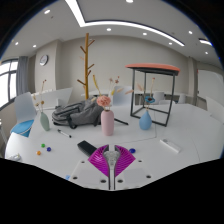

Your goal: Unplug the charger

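Gripper (111,160) jaws pressed together, holding nothing, above white table (185,135); pink vase (107,122) just beyond; blue vase (145,120) farther right; black device (89,148) near left.

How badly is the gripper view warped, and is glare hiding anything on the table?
Gripper view: strong fisheye, the white table edge and ceiling lights bow heavily. Lighting is even and soft; no glare hides the pink vase or blue vase. The gripper fingers nearly meet.

Gripper-mounted, above fingers (111,163), facing table (160,160)
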`<state>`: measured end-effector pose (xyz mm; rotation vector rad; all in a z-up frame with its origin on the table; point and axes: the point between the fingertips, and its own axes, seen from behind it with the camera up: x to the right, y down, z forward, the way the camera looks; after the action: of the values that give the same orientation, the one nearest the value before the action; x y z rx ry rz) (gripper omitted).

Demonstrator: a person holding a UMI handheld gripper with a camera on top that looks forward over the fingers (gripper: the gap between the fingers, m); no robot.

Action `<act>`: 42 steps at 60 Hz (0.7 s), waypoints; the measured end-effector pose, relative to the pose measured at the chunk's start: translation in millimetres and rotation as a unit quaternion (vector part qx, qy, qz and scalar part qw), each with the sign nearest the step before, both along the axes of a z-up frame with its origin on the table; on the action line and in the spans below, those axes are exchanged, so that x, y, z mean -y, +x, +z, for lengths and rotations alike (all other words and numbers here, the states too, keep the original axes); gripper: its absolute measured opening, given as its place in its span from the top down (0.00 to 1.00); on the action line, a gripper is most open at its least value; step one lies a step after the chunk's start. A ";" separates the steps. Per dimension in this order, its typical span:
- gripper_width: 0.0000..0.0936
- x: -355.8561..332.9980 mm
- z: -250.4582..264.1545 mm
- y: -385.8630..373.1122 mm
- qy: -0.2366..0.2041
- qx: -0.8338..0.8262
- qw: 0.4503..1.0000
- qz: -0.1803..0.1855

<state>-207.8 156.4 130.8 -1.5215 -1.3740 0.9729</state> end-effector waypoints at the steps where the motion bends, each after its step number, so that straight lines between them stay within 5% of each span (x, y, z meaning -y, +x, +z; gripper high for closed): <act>1: 0.95 -9.4 -5.3 2.2 0.004 0.003 1.000 -0.002; 11: 0.95 -75.6 -60.2 11.9 0.042 0.063 0.997 -0.019; 20: 0.85 -98.1 -119.9 15.8 0.049 0.115 0.992 -0.018; 26: 0.67 -103.3 -144.9 22.7 0.049 0.141 0.989 -0.018; 31: 0.09 -106.0 -142.4 31.8 0.042 0.150 0.987 -0.027; 42: 0.09 -88.2 -76.8 85.3 0.012 0.155 0.988 -0.007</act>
<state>-122.5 244.6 54.0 -1.7141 -1.5811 0.7300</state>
